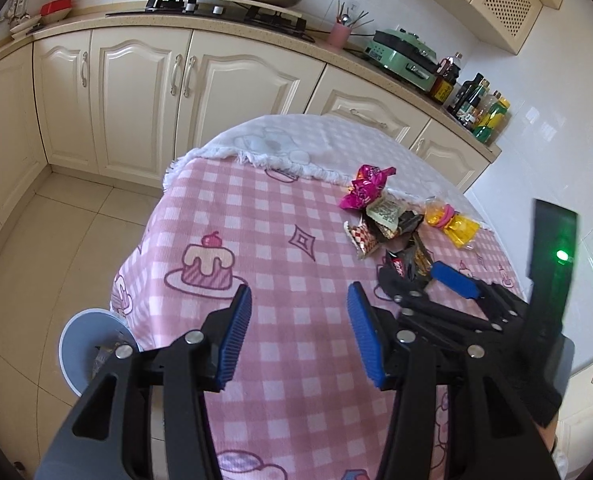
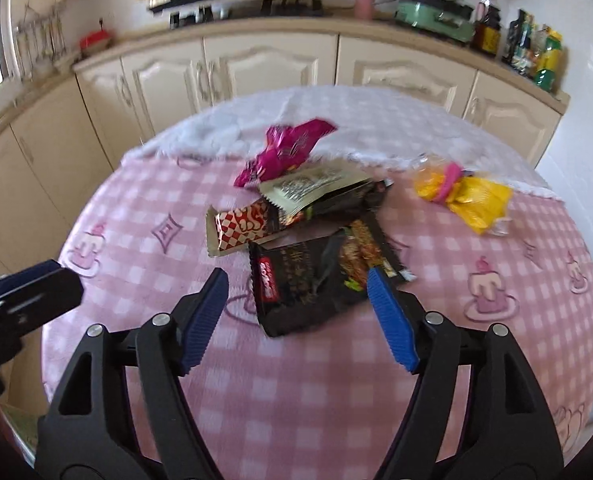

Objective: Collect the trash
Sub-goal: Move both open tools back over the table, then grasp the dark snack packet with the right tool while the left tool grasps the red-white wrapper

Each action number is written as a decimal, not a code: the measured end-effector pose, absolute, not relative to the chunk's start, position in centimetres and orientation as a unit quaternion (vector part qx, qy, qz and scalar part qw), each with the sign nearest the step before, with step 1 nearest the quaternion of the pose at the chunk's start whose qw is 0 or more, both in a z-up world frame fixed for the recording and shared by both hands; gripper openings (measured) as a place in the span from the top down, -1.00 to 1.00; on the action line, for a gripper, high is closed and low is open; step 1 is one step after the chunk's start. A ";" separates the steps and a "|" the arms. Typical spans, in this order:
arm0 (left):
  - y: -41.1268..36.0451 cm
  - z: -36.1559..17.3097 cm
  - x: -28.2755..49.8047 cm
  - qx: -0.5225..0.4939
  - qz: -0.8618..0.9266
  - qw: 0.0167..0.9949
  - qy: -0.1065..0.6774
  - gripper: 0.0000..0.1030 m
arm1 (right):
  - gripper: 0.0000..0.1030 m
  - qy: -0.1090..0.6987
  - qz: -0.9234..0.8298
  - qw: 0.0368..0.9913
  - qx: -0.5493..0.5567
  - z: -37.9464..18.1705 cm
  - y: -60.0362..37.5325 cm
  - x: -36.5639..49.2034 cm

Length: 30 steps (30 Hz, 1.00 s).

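— What's nearest?
— The left gripper [image 1: 298, 334], ribbed blue pads on black arms, jaws apart over fuzzy pink-checked cloth [image 1: 256, 240], nothing between them. A round blue bin [image 1: 81, 344] sits below the table edge.
— And the right gripper [image 2: 298, 312]?
— Jaws spread wide, empty (no pad touches anything), with a crinkled black foil wrapper [image 2: 308, 284] lying flat just beyond its tips.
— Farther on?
— A red-checked wrapper [image 2: 242, 226], a pale sachet [image 2: 316, 186], a twisted magenta wrapper [image 2: 288, 148], and a yellow wrapper [image 2: 470, 198] apart to the right.
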<state>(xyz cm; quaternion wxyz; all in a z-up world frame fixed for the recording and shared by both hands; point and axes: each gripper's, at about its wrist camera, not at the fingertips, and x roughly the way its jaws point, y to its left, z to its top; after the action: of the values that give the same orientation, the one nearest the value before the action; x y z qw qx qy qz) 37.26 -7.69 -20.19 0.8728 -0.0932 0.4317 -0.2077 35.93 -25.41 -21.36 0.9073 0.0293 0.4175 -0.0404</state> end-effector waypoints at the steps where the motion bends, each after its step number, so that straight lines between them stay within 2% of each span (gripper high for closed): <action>1: -7.8 -20.2 37.4 -0.092 -0.208 0.873 0.431 0.03 | -0.27 0.419 -0.041 0.906 0.040 -21.4 -26.0 36.1; 2: -8.0 -20.2 37.7 -0.090 -0.209 0.873 0.431 0.03 | 0.17 0.422 -0.037 0.904 0.047 -21.6 -26.4 36.2; 3: -8.2 -20.2 37.8 -0.089 -0.211 0.873 0.431 0.02 | 0.20 0.420 -0.030 0.905 0.054 -21.6 -26.8 36.2; 5: -8.8 -20.3 38.3 -0.087 -0.217 0.871 0.432 0.02 | 0.48 0.418 -0.022 0.907 0.054 -21.5 -27.3 35.7; 8: -10.1 -20.5 39.3 -0.092 -0.227 0.867 0.433 -0.08 | 0.65 0.409 -0.021 0.911 0.056 -21.2 -28.1 34.5; 13: -13.5 -21.5 40.9 -0.091 -0.239 0.859 0.444 -0.11 | 0.75 0.389 -0.025 0.918 0.076 -20.5 -29.5 33.1; 21: -17.2 -22.6 43.2 -0.077 -0.227 0.862 0.447 -0.08 | 0.77 0.375 -0.019 0.921 0.104 -20.0 -30.8 32.5; 25: -17.8 -22.9 43.6 -0.060 -0.227 0.863 0.448 0.47 | 0.77 0.373 -0.017 0.921 0.112 -20.1 -31.2 32.7; 30: -17.7 -23.1 43.5 -0.059 -0.242 0.858 0.448 0.68 | 0.77 0.369 -0.018 0.922 0.117 -20.0 -31.3 32.7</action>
<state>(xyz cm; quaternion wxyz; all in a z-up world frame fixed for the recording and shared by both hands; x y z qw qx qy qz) 43.54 -17.67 -23.15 0.8584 -0.0587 0.4482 -0.2424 32.70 -31.27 -20.05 0.9218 0.1172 0.3692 -0.0177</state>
